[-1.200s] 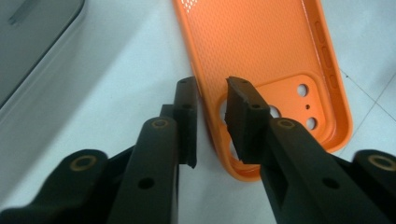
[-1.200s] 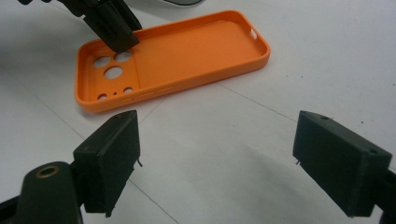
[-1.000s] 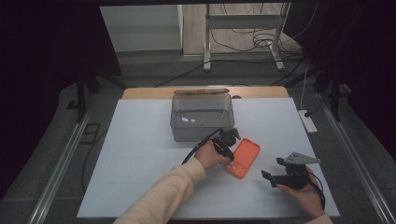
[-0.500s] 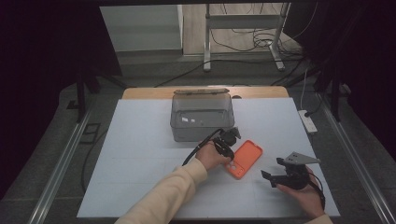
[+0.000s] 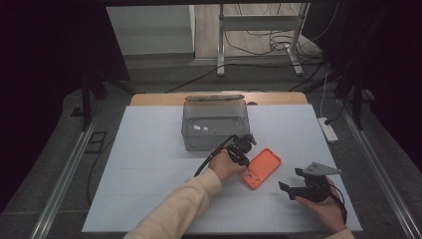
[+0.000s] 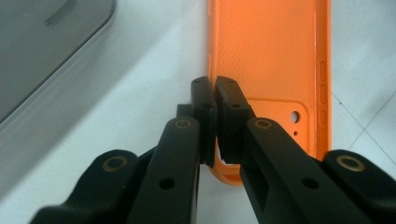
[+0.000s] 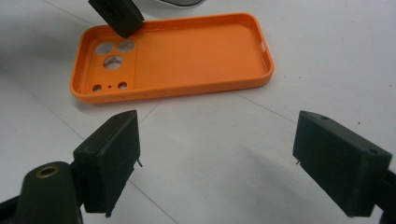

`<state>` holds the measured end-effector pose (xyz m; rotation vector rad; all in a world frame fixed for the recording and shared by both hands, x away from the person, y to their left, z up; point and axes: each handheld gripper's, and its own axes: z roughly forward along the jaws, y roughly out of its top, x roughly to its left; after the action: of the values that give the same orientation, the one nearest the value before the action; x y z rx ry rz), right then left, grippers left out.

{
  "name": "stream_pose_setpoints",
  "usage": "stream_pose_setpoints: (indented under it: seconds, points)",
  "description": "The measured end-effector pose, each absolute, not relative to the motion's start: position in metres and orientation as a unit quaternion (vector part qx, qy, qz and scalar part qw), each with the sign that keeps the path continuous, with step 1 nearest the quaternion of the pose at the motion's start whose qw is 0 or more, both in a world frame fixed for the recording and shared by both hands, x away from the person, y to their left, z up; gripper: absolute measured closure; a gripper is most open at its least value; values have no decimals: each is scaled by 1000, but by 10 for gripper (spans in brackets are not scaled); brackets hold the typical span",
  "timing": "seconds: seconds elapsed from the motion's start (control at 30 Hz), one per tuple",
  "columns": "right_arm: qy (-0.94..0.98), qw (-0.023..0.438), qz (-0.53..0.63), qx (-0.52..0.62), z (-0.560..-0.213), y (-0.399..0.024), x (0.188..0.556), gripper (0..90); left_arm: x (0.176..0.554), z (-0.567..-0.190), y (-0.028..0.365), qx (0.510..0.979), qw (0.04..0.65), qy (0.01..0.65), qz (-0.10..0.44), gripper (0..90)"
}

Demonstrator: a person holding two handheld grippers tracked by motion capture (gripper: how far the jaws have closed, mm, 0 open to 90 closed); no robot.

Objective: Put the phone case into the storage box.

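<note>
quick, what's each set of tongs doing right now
Left tongs: just closed, pinched on the side wall of the orange phone case.
Right tongs: open, holding nothing, short of the case on the white table.

The storage box (image 5: 215,124) stands on the table (image 5: 144,164) toward its far edge, and the phone case (image 5: 262,168) lies flat on the table just in front of the box and to its right, apart from it. The left gripper (image 5: 244,158) sits between the box and the case, at the case's left edge and pinching that rim. The right gripper (image 5: 294,180) hovers farther right of the box and nearer the person, beyond the case and clear of it.
</note>
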<state>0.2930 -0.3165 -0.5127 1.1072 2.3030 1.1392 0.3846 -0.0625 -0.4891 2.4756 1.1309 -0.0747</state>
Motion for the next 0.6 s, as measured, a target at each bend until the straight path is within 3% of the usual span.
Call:
stream_pose_setpoints:
  seconds: [0.6]
  points:
    - [808, 172, 406, 391, -512, -318, 293, 149, 385, -476, -47, 882, 238, 405, -45, 868]
